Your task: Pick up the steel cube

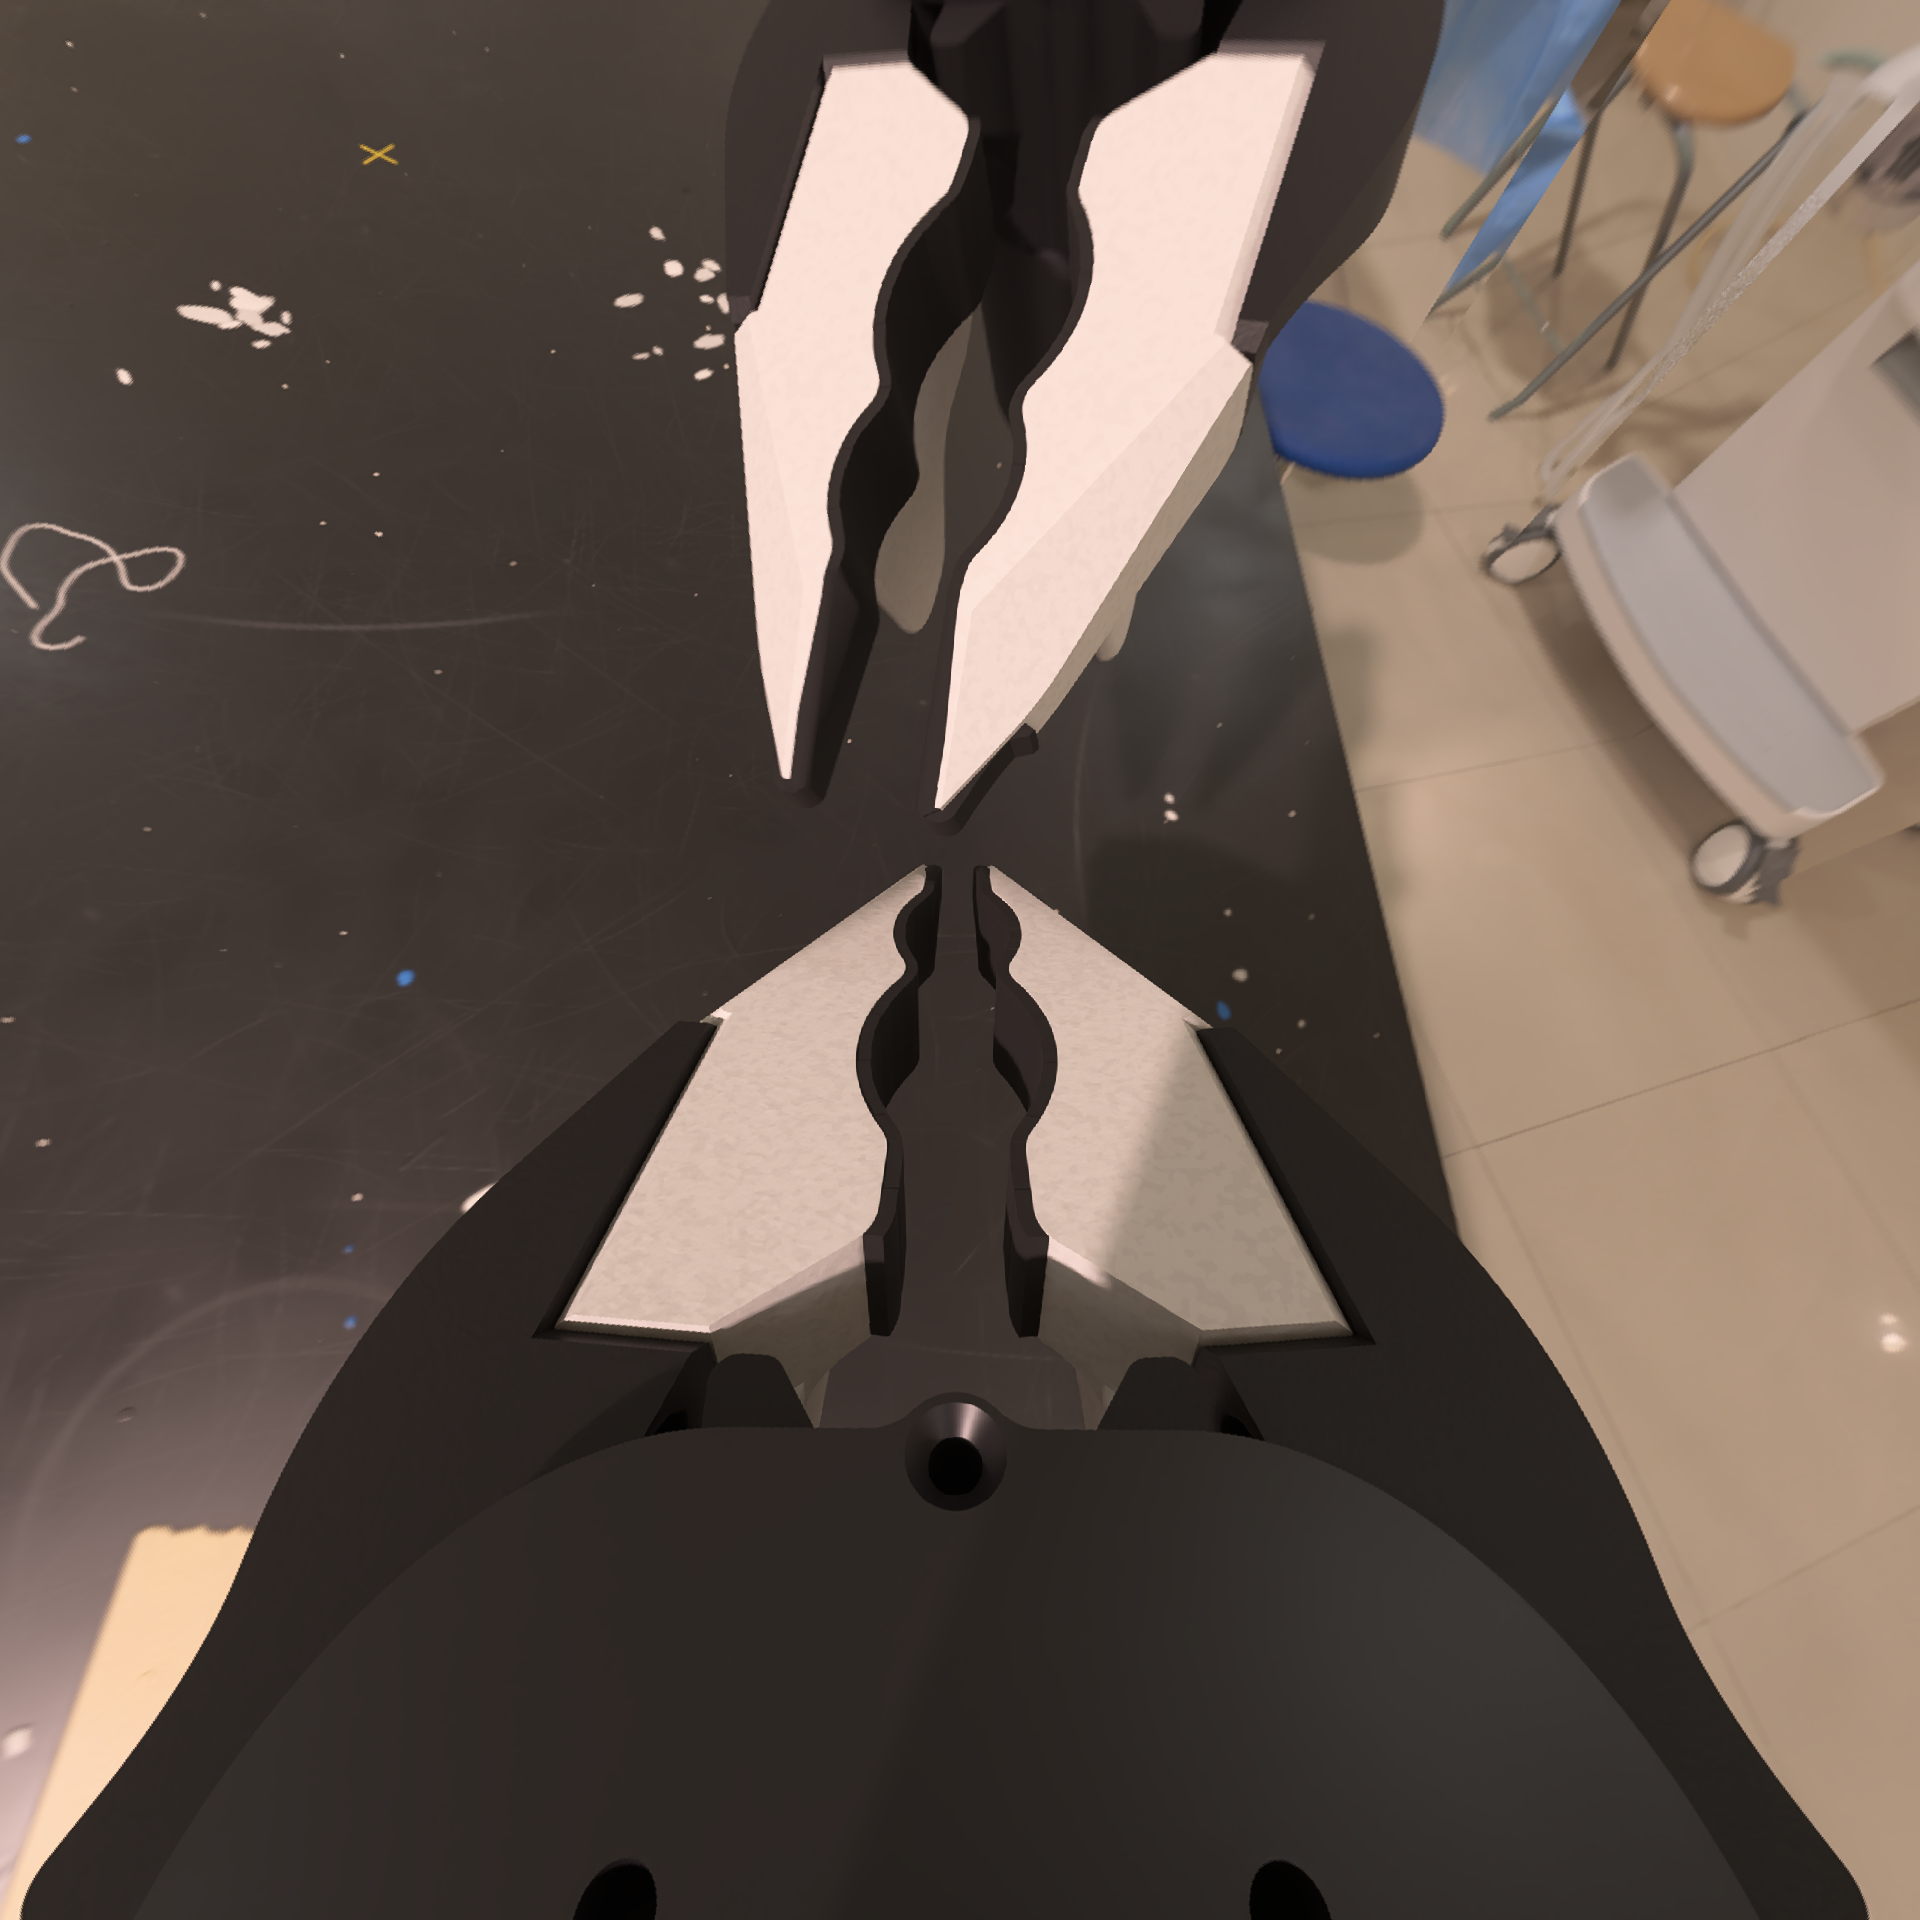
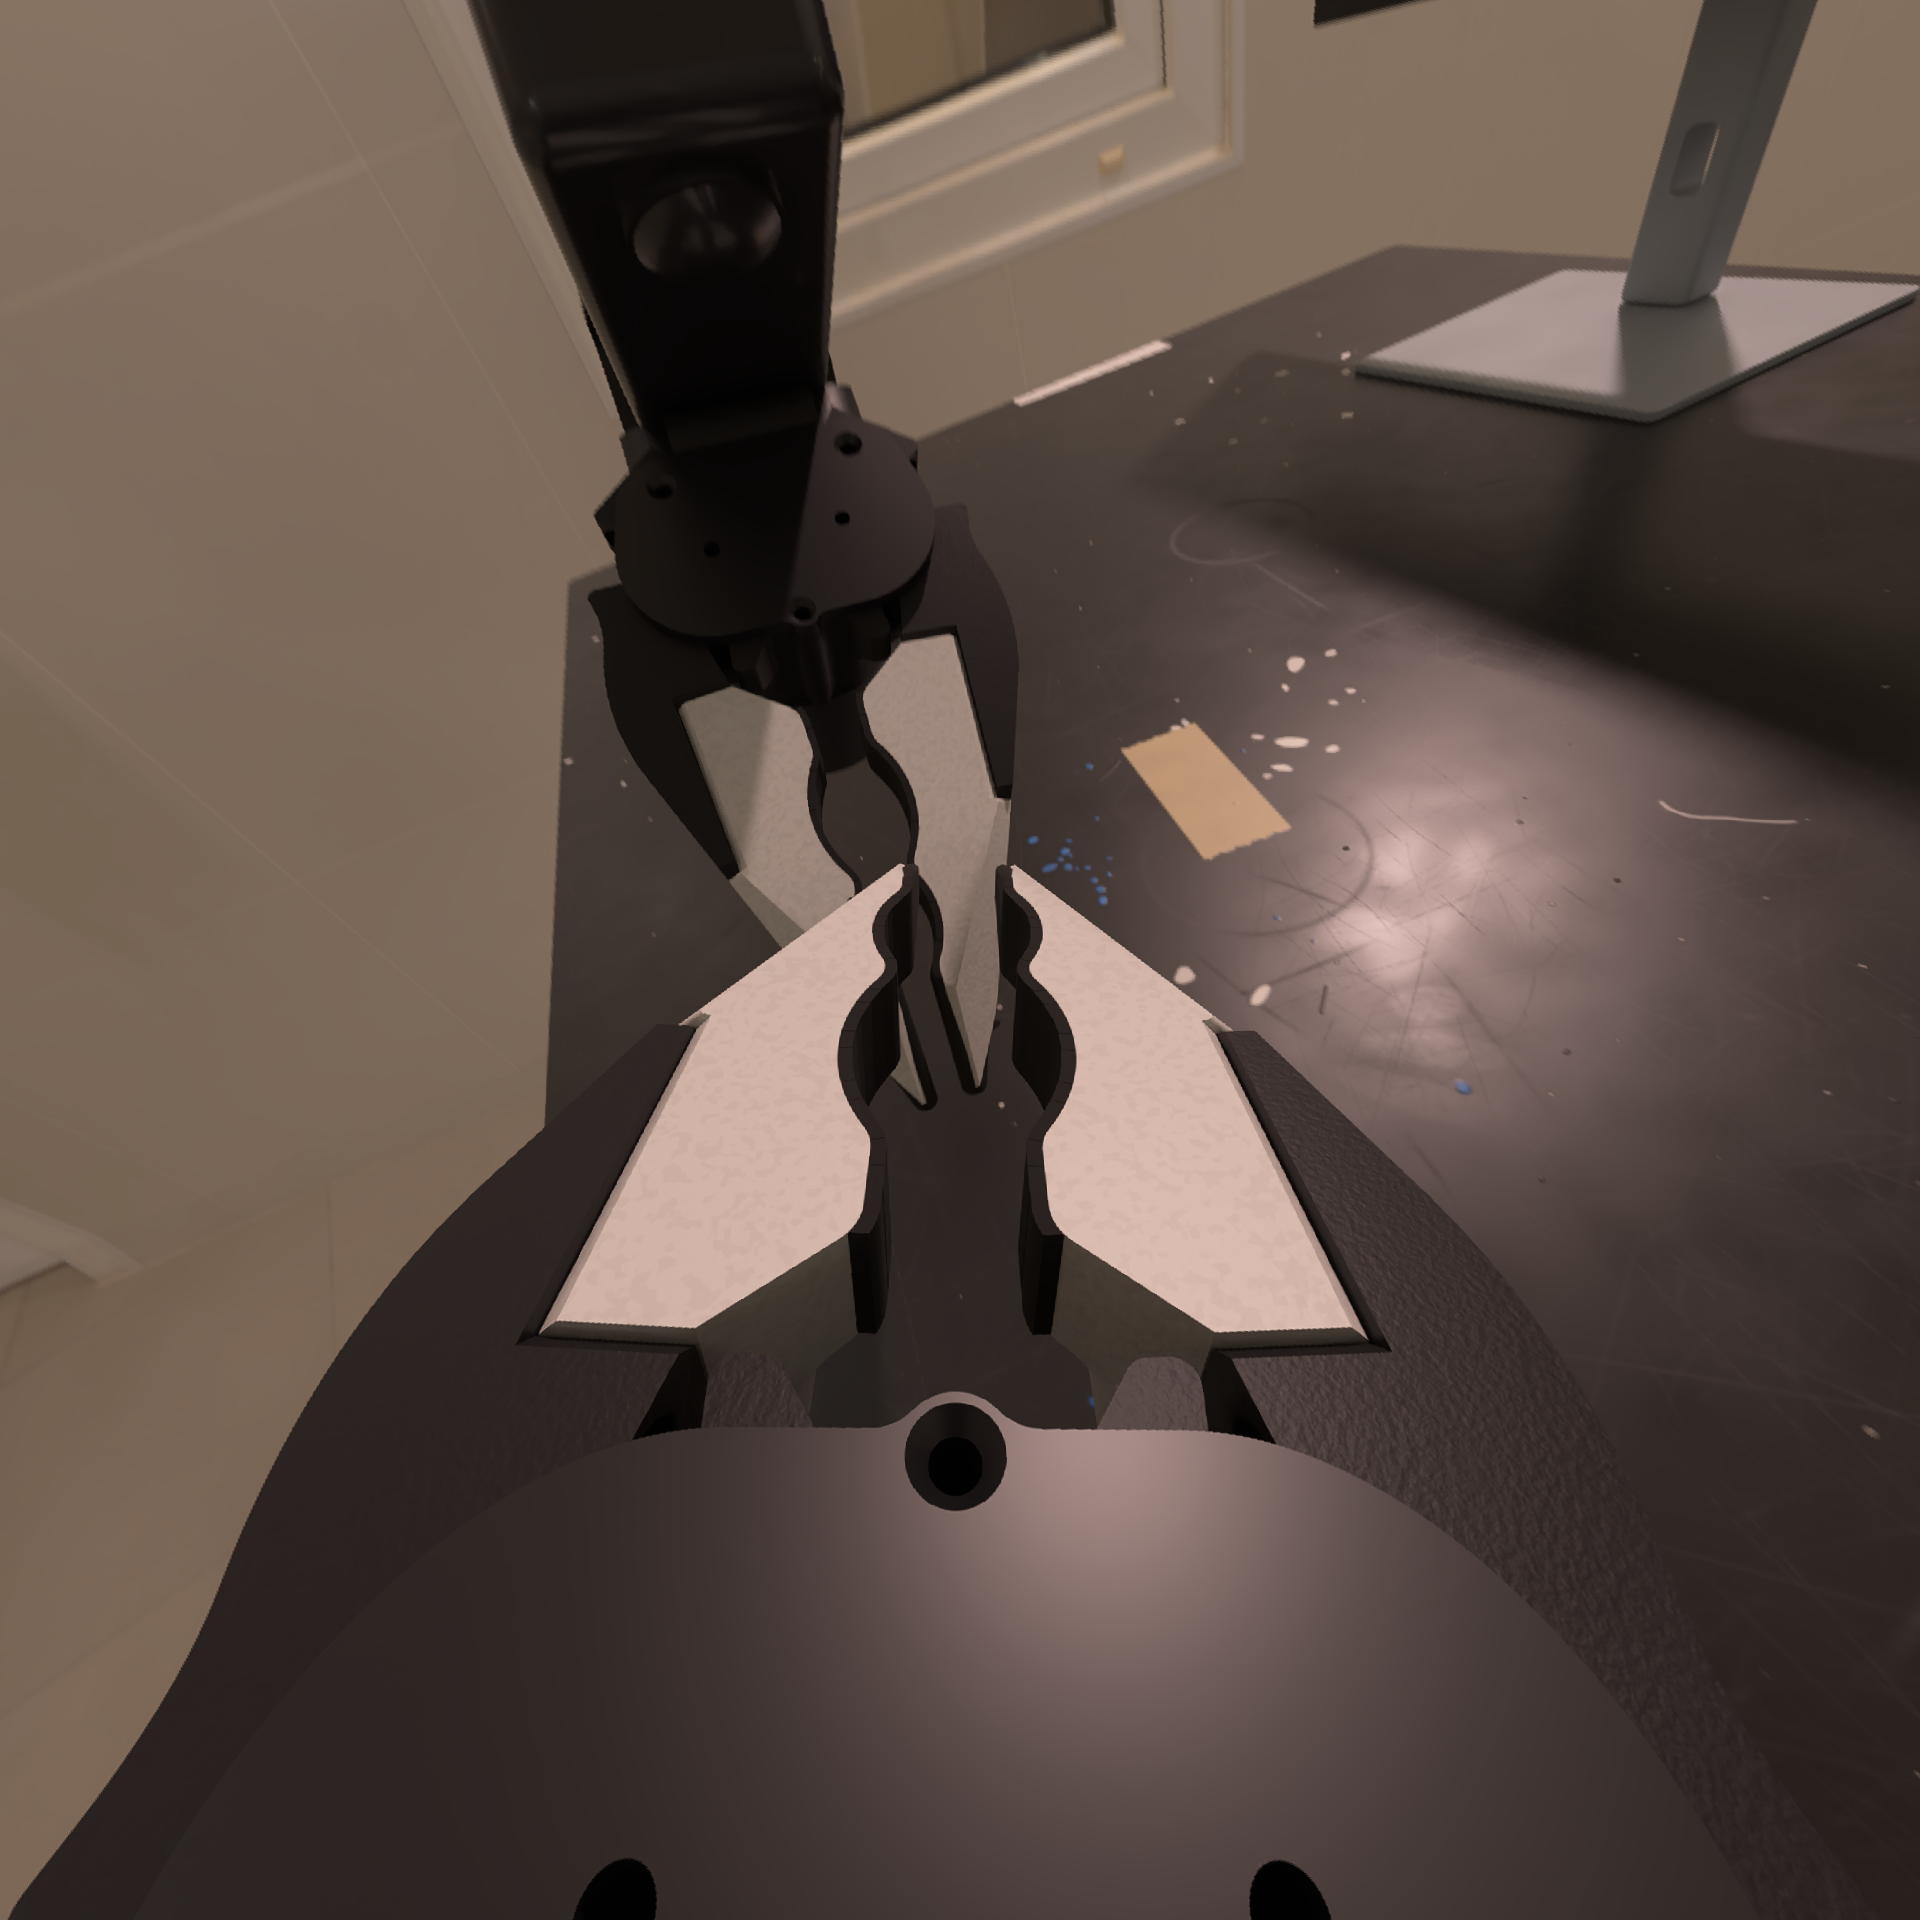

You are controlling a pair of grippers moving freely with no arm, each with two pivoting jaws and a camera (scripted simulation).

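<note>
No steel cube shows in either view. My left gripper [image 1: 956, 871] hangs over the dark, scratched table [image 1: 416, 727], its fingers almost together with only a thin gap and nothing between them. My right gripper [image 1: 873, 800] faces it tip to tip, a short way beyond. In the right wrist view my right gripper [image 2: 956, 871] is slightly open and empty. The left gripper [image 2: 943, 1091] points toward it from above, its tips reaching in between the right gripper's fingers. What lies under the grippers' bodies is hidden.
A strip of tan tape [image 2: 1205, 792] lies on the table [image 2: 1455, 935]; it also shows in the left wrist view [image 1: 156, 1662]. A grey monitor stand [image 2: 1642, 343] is at the far corner. A blue stool [image 1: 1351, 395] and a white cart [image 1: 1714, 644] stand beyond the table edge.
</note>
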